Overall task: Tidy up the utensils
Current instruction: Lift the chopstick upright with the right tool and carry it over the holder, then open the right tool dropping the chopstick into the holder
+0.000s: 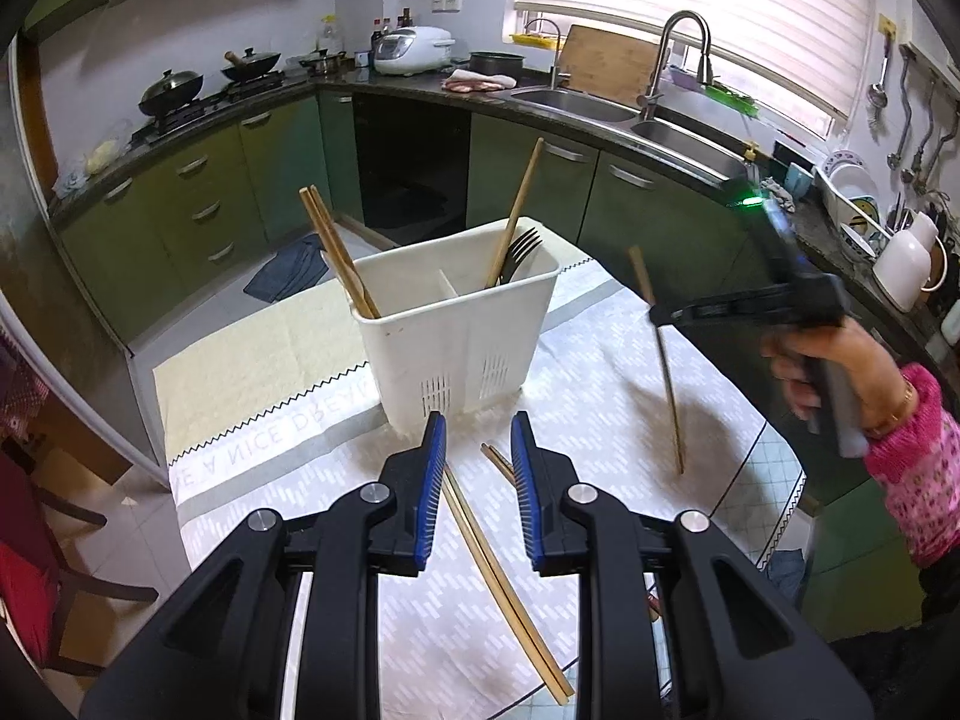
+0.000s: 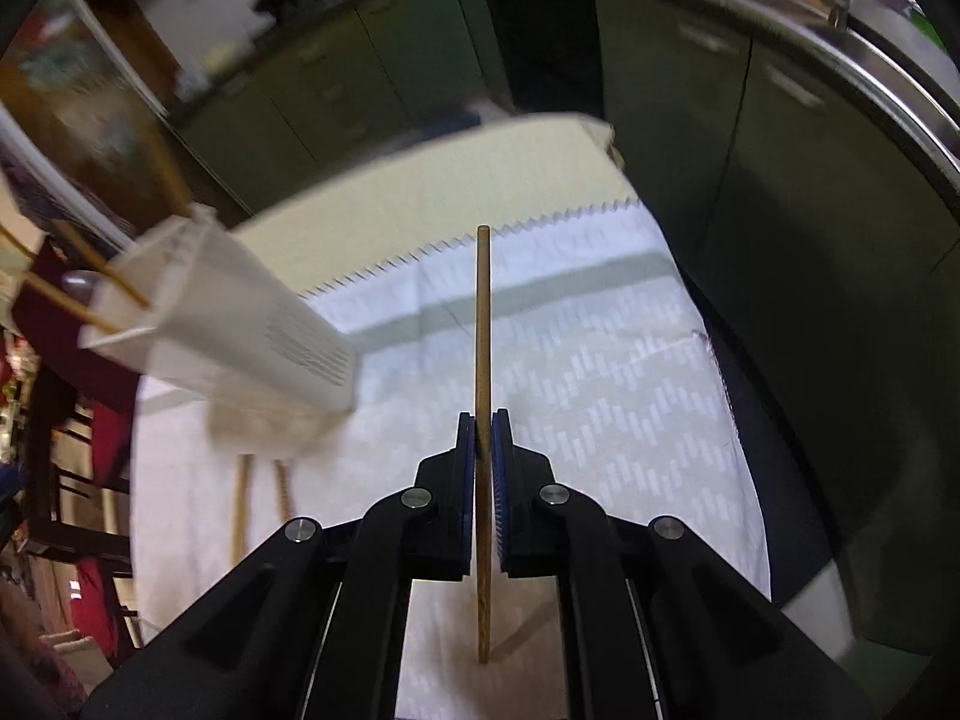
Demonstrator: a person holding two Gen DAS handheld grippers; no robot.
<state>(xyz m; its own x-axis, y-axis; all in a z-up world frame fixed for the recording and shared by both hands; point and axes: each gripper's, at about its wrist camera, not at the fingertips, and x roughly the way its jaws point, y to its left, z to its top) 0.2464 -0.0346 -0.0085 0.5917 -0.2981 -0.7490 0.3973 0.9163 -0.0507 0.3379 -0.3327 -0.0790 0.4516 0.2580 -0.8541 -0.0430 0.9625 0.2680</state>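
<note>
Where the patterned tablecloth (image 1: 600,372) covers the table, a white utensil caddy (image 1: 456,330) upright, divided into compartments: a pair of wooden chopsticks (image 1: 336,252) leaning out of the left compartment, another wooden stick (image 1: 519,210) and a black fork (image 1: 519,252) standing in the right one. Low in the left wrist view, left gripper (image 1: 478,438) with blue pads apart, jaws standing wide, nothing between them, just short of the caddy's near wall. Under and between those fingers, two wooden chopsticks (image 1: 504,576) lying together on the cloth, slanting toward the near right; a further pair of wooden ends (image 1: 501,462) showing just beside the right pad. Off to the right, raised above the cloth, right gripper (image 1: 657,318) in a hand (image 1: 804,372) with a pink sleeve, clamped on a single chopstick (image 1: 666,360) held near its middle, lower tip close to the cloth, contact not clear. From the right wrist view, right gripper (image 2: 483,420) closed tight on that chopstick (image 2: 482,324), stick running straight ahead past the fingertips and back below them; caddy (image 2: 240,330) blurred at left, tablecloth (image 2: 600,360) beneath. Behind, green cabinets (image 1: 228,180), a steel sink (image 1: 630,108) with a tall faucet (image 1: 678,54).
</note>
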